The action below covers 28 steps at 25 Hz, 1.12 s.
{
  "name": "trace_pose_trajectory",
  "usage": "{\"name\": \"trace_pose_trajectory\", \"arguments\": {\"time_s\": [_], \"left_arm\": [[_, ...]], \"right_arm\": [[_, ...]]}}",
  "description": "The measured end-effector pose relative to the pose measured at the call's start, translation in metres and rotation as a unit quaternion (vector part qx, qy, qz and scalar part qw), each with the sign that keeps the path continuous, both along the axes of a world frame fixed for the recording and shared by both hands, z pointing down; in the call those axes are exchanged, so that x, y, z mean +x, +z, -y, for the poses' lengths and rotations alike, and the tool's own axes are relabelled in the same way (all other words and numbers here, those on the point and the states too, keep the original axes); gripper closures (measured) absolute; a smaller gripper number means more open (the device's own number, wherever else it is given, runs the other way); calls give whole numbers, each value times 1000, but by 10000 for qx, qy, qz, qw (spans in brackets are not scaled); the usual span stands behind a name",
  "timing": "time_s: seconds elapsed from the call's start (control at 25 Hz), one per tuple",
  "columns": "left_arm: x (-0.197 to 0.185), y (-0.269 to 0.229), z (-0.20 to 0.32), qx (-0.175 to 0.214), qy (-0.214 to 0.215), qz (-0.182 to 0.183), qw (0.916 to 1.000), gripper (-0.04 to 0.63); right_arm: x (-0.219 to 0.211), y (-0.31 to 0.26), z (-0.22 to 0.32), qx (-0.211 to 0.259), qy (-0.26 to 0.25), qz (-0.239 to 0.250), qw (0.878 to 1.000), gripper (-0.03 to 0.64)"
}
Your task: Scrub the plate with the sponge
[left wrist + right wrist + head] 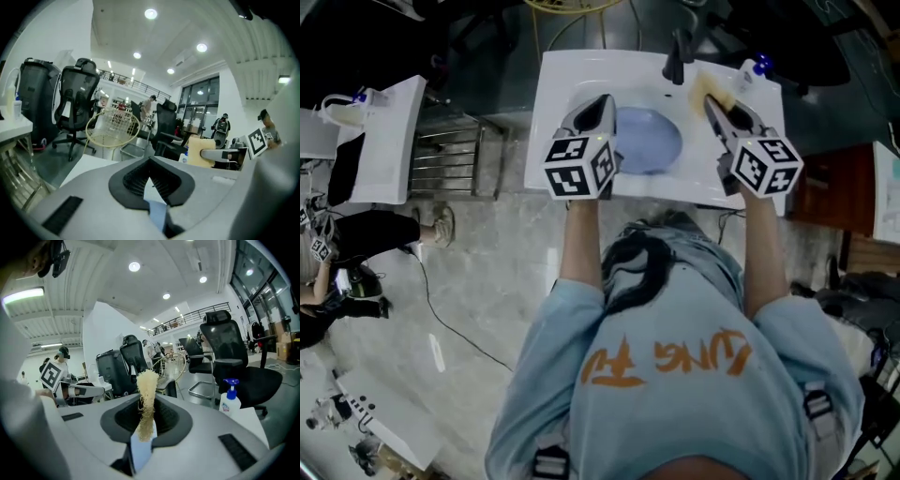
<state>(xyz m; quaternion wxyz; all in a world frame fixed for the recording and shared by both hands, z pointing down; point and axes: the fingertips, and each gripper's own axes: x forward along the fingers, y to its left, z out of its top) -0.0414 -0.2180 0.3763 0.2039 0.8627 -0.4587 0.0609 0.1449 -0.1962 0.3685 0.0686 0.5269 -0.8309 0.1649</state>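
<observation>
While the plate (652, 139) sits in the sink (551, 112), left hand-held gripper (606, 99) pinches it; right hand-held gripper (711, 101) clamps sponge (147, 392).

Sink (555, 108): white, glossy, ceramic in look. Plate (649, 141): pale blue, smooth, faint sheen. Sponge (148, 380): yellow, coarse, fibrous, matt. Left gripper (150, 162) and right gripper (146, 401): grey matt plastic shells; pads (133, 180) black, ribbed, rubbery in look. Floor (478, 281): polished, stone-like, reflective. Shirt (675, 394): light blue cloth. Bottle (229, 403), right of frame: white plastic.
</observation>
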Motion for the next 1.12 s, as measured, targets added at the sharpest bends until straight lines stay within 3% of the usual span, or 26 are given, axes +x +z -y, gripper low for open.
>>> {"name": "trace_pose_trajectory", "arguments": {"time_s": [0.24,0.52,0.72,0.84,0.96,1.12], "left_arm": [[25,-66,33,869,160,-161,9960,594],[53,-146,62,1711,184,-263,9847,594],[58,-160,80,1792,-214,-715,9810,594],[56,-144,77,1741,-431,-771,9808,594],[64,-126,66,1801,-356,-513,9817,594],[77,-119,55,1962,-116,-607,9786,594]], "right_arm": [[14,-49,37,630,260,12,9977,571],[17,-116,67,1369,441,268,9892,574],[17,-153,82,1840,613,273,9806,574],[20,-145,79,1772,860,-43,9804,574],[26,-124,70,1659,1106,-472,9788,571],[32,-106,63,1570,1168,-717,9780,571]]}}
